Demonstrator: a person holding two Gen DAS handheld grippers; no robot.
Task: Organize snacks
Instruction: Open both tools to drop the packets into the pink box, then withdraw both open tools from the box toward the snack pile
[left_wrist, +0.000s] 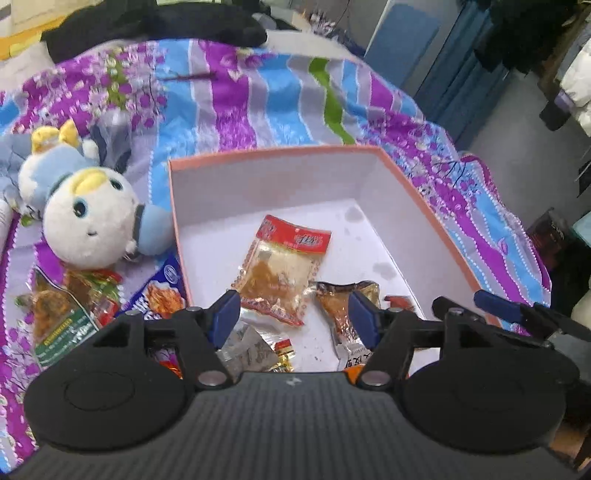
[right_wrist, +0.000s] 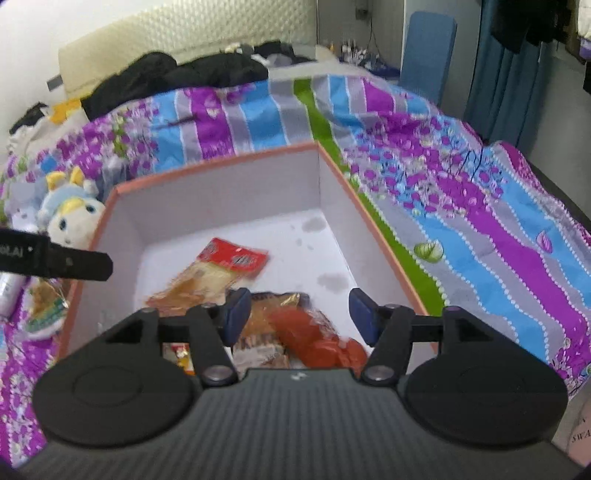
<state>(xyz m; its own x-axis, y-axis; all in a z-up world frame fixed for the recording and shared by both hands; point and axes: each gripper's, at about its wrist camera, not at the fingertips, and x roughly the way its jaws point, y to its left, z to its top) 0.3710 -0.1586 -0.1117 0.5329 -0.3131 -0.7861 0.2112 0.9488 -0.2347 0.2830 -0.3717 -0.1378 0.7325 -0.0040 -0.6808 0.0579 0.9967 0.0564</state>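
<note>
A white box with an orange rim (left_wrist: 266, 151) (right_wrist: 207, 162) lies on the bed. Inside lie a clear snack packet with a red top (left_wrist: 284, 266) (right_wrist: 218, 269), a brown snack packet (left_wrist: 343, 306) (right_wrist: 273, 306), a silver packet (left_wrist: 251, 350) and a red wrapped snack (right_wrist: 314, 339). My left gripper (left_wrist: 295, 317) is open and empty above the box's near end. My right gripper (right_wrist: 299, 314) is open and empty over the red snack; it also shows in the left wrist view (left_wrist: 476, 299). More snack packets (left_wrist: 62, 314) lie left of the box.
A blue and white plush toy (left_wrist: 85, 210) (right_wrist: 70, 214) lies left of the box. Black clothes (left_wrist: 147, 26) (right_wrist: 173, 74) are piled at the bed's far end. The striped purple and blue bedspread (left_wrist: 258, 103) (right_wrist: 480, 221) drops off at the right.
</note>
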